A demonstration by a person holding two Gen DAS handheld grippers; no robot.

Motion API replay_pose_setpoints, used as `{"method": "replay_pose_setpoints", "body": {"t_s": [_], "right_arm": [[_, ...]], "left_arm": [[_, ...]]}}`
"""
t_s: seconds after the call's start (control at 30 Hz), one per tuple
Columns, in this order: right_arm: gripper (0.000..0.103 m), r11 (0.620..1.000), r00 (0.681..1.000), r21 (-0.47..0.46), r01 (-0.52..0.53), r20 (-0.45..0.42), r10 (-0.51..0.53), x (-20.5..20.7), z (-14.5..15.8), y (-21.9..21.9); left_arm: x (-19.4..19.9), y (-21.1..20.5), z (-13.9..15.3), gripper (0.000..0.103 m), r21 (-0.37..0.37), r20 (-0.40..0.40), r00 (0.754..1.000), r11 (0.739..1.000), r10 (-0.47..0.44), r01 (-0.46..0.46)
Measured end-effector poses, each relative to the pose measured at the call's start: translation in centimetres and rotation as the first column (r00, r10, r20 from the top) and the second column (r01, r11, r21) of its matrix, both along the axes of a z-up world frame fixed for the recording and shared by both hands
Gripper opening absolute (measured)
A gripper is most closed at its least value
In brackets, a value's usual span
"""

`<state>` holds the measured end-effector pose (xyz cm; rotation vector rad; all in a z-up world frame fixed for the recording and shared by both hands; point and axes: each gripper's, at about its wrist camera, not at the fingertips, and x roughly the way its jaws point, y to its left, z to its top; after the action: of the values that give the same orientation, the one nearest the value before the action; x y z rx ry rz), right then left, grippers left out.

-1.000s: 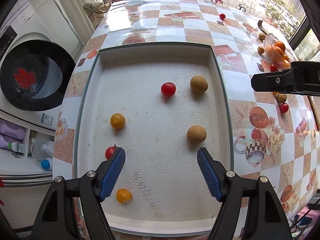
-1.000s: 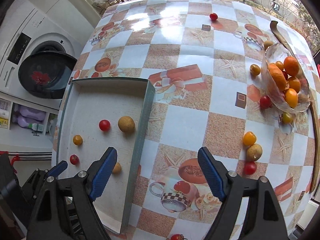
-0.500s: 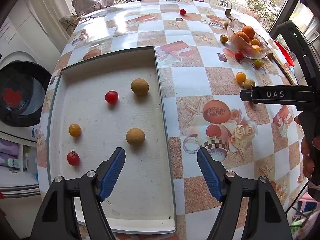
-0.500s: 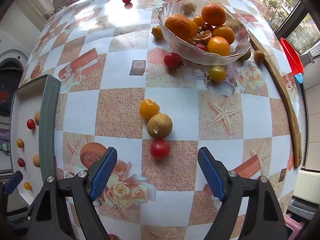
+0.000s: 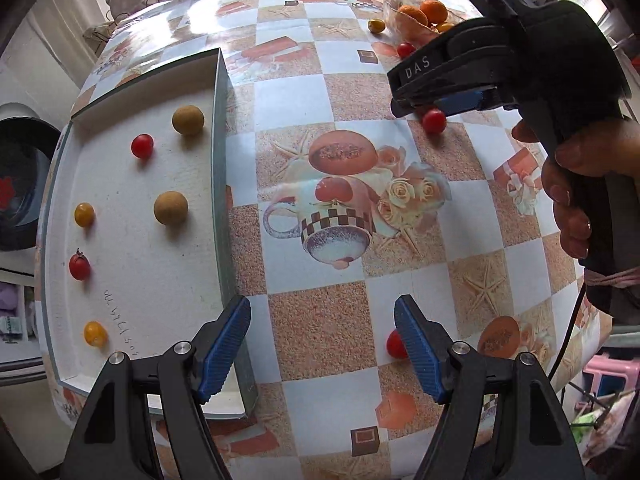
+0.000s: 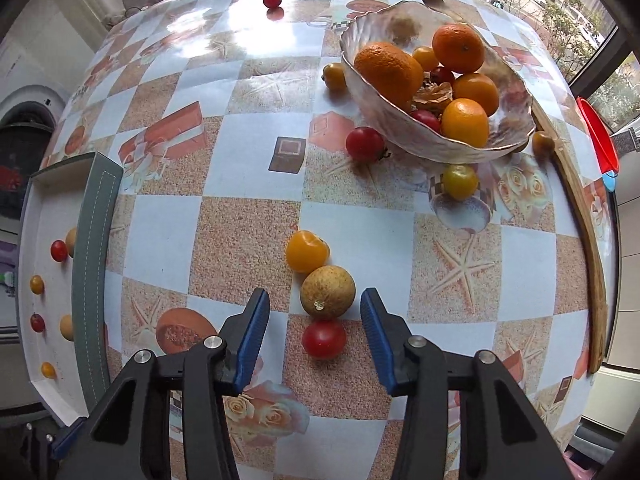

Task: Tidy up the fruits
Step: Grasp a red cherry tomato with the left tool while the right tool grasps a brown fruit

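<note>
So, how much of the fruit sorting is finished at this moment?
Partly done. Six small fruits already lie in the tray. Nothing is held: the right gripper has its jaws open around the red tomato, beside the brown fruit and the yellow tomato. The left gripper is open and idle. More tomatoes remain loose around the glass bowl.

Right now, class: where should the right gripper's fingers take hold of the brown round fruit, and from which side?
Grip the brown round fruit across its widest middle, descending from above: the yellow tomato behind and red tomato in front crowd it, leaving only its left and right flanks free.
</note>
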<state>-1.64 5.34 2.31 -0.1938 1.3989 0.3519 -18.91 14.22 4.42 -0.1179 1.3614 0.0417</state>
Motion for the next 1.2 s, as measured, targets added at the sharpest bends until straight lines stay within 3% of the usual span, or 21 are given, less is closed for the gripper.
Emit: {"method": "replay_pose_setpoints", "body": {"t_s": [0.2, 0.33, 0.5, 0.53, 0.7, 0.83, 0.9, 0.97, 1.1, 1.2], "right_arm": [[0.047, 1.0, 1.0, -0.002, -0.022, 0.022, 0.022, 0.2, -0.1, 0.4], [0.03, 1.0, 1.0, 0.005, -0.006, 0.029, 0.006, 0.3, 0.0, -0.6], [0.03, 0.998, 0.998, 0.023, 0.053, 0.02, -0.054, 0.2, 0.3, -3.0], [0.03, 0.997, 0.998, 0.03, 0.067, 0.018, -0.067, 0.0, 0.4, -3.6], [0.03, 0.994, 0.994, 0.038, 0.106, 0.018, -0.107, -1.1, 1.2, -6.2], [0.03, 0.988, 0.989, 0.046, 0.146, 0.006, -0.146, -2.1, 1.7, -8.5], [0.03, 0.985, 0.986, 0.051, 0.165, -0.013, -0.165, -2.8, 1.7, -9.6], [0.03, 0.981, 0.982, 0.054, 0.185, -0.028, -0.184, -3.8, 1.6, -10.9], [0.03, 0.973, 0.974, 0.056, 0.222, -0.057, -0.219, -5.8, 1.5, -13.0], [0.03, 0.969, 0.969, 0.054, 0.241, -0.076, -0.236, -7.1, 1.3, -14.0]], "left_arm": [[-0.7, -2.7, -1.9, 0.075, -0.021, -0.038, 0.999, 0.999, -0.033, 0.032], [-0.5, -3.4, -2.8, 0.075, -0.02, -0.053, 0.998, 1.0, -0.022, 0.021], [-0.2, -3.9, -3.1, 0.074, -0.006, -0.057, 0.998, 1.0, -0.012, 0.012], [-0.2, -3.9, -3.2, 0.068, -0.002, -0.058, 0.998, 1.0, -0.01, 0.01], [0.3, -4.9, -3.3, 0.059, 0.025, -0.048, 0.999, 1.0, -0.014, 0.015], [0.2, -5.1, -3.0, 0.039, 0.014, -0.037, 0.999, 1.0, -0.024, 0.025], [0.3, -5.0, -3.0, 0.038, 0.005, -0.034, 0.999, 1.0, -0.022, 0.022], [0.0, -4.8, -2.7, 0.03, -0.003, -0.032, 0.999, 1.0, -0.018, 0.018], [0.0, -3.4, -2.5, 0.03, -0.056, -0.031, 1.0, 0.998, 0.0, -0.001], [-0.1, -3.1, -2.5, 0.03, -0.052, -0.03, 0.999, 0.999, -0.013, 0.011]]}}
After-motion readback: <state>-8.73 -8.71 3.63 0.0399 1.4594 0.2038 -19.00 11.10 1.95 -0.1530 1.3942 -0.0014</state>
